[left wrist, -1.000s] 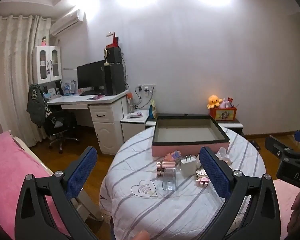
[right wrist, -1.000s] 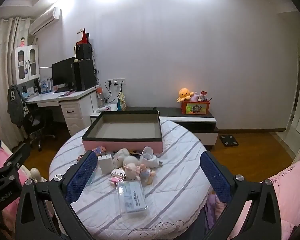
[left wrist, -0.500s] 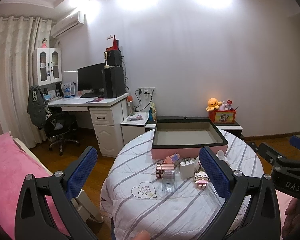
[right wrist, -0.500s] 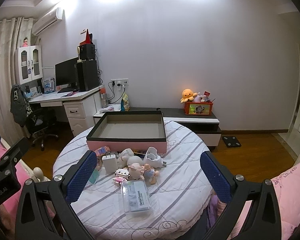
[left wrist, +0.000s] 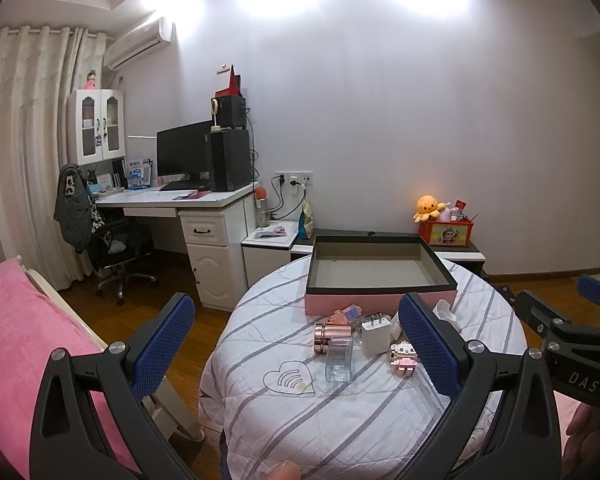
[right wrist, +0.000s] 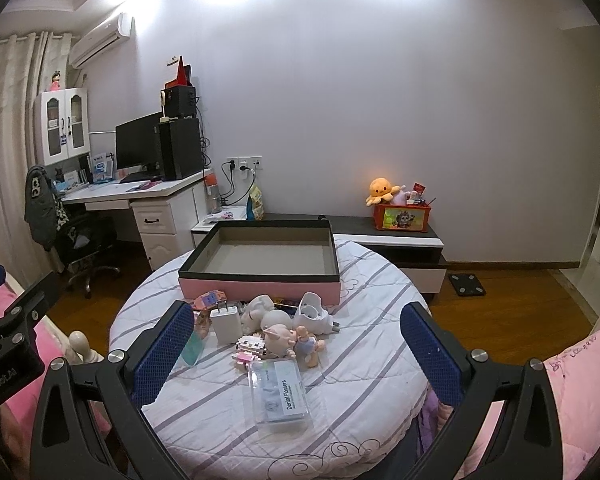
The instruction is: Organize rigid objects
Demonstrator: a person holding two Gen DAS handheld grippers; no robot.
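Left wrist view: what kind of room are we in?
Likely a bedroom doubling as a study: pink bedding at the left, a desk with a monitor, and a wall air conditioner. Both grippers hang open.

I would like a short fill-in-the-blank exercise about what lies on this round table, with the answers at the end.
1. The large pink box with the dark rim holds ______ objects inside.
2. The clear case nearest the right gripper reads "Dental ______".
3. Both the right gripper and the left gripper have their jaws ______.
4. The white charger plug stands on the ______ tablecloth.

Answers: no; Flossers; open; striped
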